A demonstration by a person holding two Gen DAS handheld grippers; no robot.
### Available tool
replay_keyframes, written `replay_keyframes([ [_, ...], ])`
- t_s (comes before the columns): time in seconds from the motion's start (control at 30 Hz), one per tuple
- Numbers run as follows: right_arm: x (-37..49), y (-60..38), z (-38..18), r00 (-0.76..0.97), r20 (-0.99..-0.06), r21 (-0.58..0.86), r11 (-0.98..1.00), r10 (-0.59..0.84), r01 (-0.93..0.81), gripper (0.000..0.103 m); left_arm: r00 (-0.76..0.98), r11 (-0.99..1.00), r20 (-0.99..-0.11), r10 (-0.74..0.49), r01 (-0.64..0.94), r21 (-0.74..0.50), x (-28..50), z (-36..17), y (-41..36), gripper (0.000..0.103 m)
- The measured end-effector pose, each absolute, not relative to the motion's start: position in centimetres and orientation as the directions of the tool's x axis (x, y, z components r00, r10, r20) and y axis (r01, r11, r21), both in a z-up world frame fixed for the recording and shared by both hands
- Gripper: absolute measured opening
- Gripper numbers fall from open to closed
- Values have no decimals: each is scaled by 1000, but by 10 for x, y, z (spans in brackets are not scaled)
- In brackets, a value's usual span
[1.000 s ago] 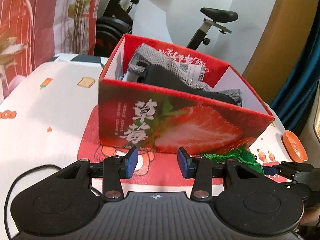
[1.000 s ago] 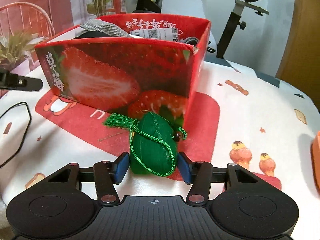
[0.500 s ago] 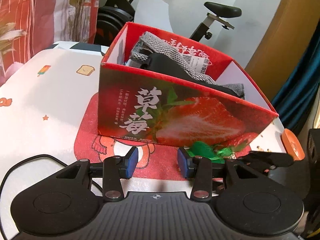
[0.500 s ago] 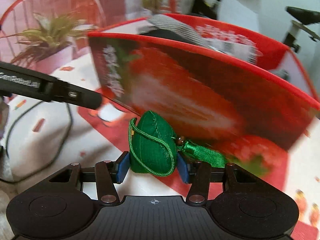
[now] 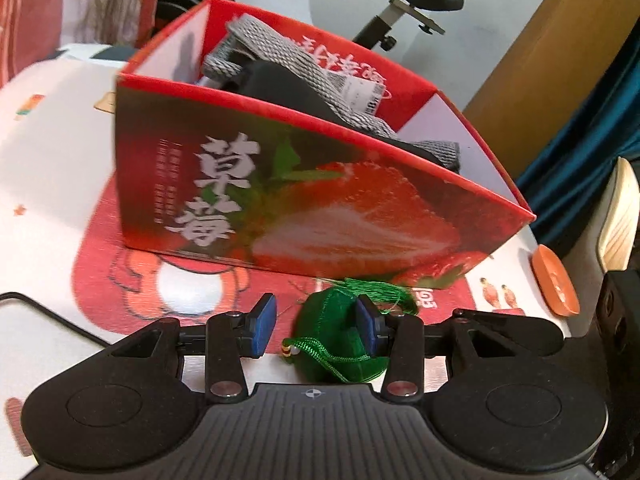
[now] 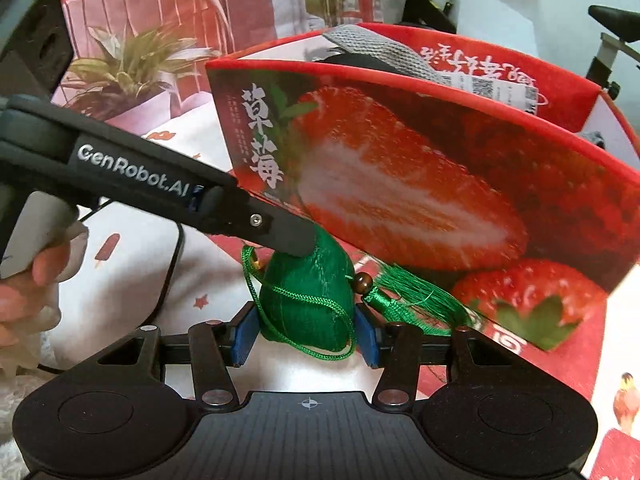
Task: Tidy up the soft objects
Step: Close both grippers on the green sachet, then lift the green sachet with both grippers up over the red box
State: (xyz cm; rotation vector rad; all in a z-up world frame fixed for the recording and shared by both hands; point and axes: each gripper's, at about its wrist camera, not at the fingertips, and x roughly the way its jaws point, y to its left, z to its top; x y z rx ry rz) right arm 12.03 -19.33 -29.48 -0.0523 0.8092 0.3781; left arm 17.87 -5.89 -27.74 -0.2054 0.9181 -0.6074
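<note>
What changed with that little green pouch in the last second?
The right gripper carried the green pouch leftward along the strawberry box front; the left gripper came in over it, one finger touching. The right's grip and the box contents stayed unchanged.

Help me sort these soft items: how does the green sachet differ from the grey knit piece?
The green sachet is outside the strawberry box, by its front wall; the grey knit piece lies inside. The right gripper clamps the sachet; the knit piece is untouched. The sachet has a tassel, the knit piece a paper tag. Both are soft fabric.
</note>
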Motion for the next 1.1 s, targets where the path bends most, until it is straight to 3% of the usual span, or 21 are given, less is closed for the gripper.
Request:
replay_keyframes([
  [0.3,113,-194,-286,648,-699,62,929,301,-365,44,378,757,-663,-646,429,-494,179,-282,-65,41],
  [0.7,108,-205,-189,800,-491,25,924,344,-382,44,512,704,-487,-708,561,-435,180,-181,-54,40],
  [1.1,134,-210,-126,877,-365,-106,922,313,-373,44,594,688,-348,-726,622,-374,191,-122,-57,40],
])
